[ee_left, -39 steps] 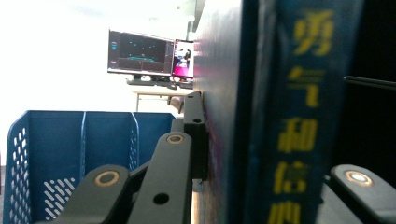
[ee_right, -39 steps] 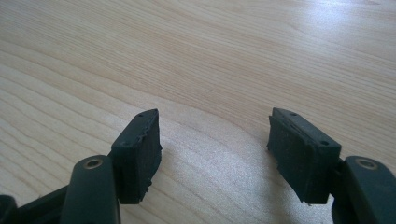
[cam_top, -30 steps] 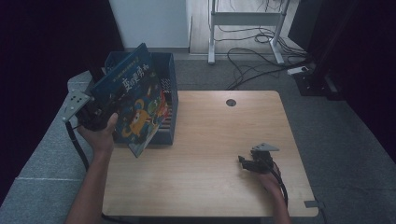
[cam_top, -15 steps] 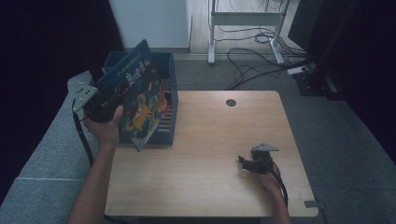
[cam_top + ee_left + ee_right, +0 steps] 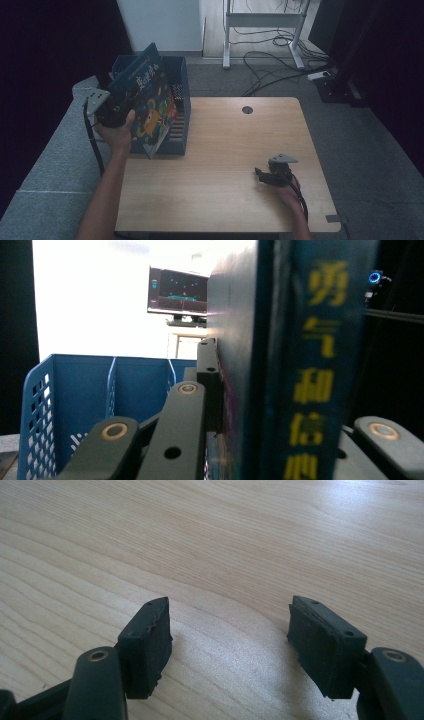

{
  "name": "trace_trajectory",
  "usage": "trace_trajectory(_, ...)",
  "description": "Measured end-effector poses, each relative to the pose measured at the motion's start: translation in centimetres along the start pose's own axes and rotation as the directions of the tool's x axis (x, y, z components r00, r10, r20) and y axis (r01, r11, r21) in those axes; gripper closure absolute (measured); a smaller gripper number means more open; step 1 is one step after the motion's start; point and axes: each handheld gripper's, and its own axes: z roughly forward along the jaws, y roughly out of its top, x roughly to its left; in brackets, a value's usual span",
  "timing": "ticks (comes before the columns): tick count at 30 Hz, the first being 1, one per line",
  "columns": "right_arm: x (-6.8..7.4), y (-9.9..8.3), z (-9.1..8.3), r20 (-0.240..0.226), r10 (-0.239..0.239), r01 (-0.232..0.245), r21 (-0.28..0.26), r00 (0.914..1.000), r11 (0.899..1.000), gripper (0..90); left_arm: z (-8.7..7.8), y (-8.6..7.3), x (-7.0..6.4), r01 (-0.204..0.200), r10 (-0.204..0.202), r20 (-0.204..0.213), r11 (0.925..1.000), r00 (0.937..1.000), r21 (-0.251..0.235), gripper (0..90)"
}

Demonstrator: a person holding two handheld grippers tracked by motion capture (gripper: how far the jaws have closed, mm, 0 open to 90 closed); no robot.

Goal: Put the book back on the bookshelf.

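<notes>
Bare tabletop (image 5: pixel 225 150) beside crate (image 5: pixel 182 100)

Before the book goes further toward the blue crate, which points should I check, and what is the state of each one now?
1. Left gripper shut on the book: ok, fingers press its cover.
2. Book off the table: ok, held tilted over the blue crate.
3. Free slot in the crate: cannot tell; dividers show, but the book hides much of it.
4. Right gripper out of the way: ok, open, low over bare table, far from the crate.
5. Grip depth on the book: cannot tell.
</notes>
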Motion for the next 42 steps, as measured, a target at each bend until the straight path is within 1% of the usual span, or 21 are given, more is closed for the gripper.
trace_trajectory(4,-0.1,0.0,-0.1,-0.005,0.003,-0.003,-0.001,1.0,1.0,32.7,0.5,-0.2,0.0,0.004,-0.004,-0.003,1.0,1.0,0.006,81.8)
trace_trajectory(9,-0.1,-0.1,-0.1,-0.007,0.006,-0.006,-0.003,1.0,1.0,32.8,1.2,-0.3,0.0,-0.002,0.002,-0.014,1.0,0.9999,0.009,81.7)
trace_trajectory(13,-0.1,-0.2,-0.2,-0.012,0.014,-0.014,-0.004,0.9998,1.0,32.8,1.8,-0.1,-0.3,-0.016,0.016,-0.022,0.9998,0.9996,0.007,81.8)
trace_trajectory(19,0.0,-0.2,-0.3,-0.007,0.011,-0.011,-0.003,0.9999,1.0,32.9,2.6,-0.1,-0.7,-0.034,0.034,-0.031,0.9994,0.9989,0.01,81.8)
trace_trajectory(24,0.0,-0.3,-0.3,-0.01,0.014,-0.014,-0.004,0.9999,1.0,32.9,3.3,-0.3,-0.9,-0.031,0.032,-0.038,0.9995,0.9988,0.007,81.8)
trace_trajectory(29,0.0,-0.3,-0.3,-0.006,0.009,-0.009,-0.003,0.9999,1.0,32.9,3.8,-0.4,-1.1,-0.05,0.05,-0.045,0.9988,0.9977,0.005,81.8)
trace_trajectory(35,0.0,-0.4,-0.4,-0.009,0.016,-0.016,-0.004,0.9998,1.0,33.0,4.8,-0.6,-1.0,-0.025,0.025,-0.054,0.9997,0.9982,-0.007,81.8)
trace_trajectory(39,0.0,-0.4,-0.5,-0.01,0.019,-0.019,-0.006,0.9998,1.0,33.0,5.3,-0.8,-1.2,-0.03,0.029,-0.06,0.9994,0.9977,-0.014,81.8)
trace_trajectory(42,0.0,-0.4,-0.5,-0.011,0.021,-0.021,-0.006,0.9997,1.0,33.0,5.7,-1.0,-1.2,-0.025,0.024,-0.068,0.9996,0.9974,-0.015,81.8)
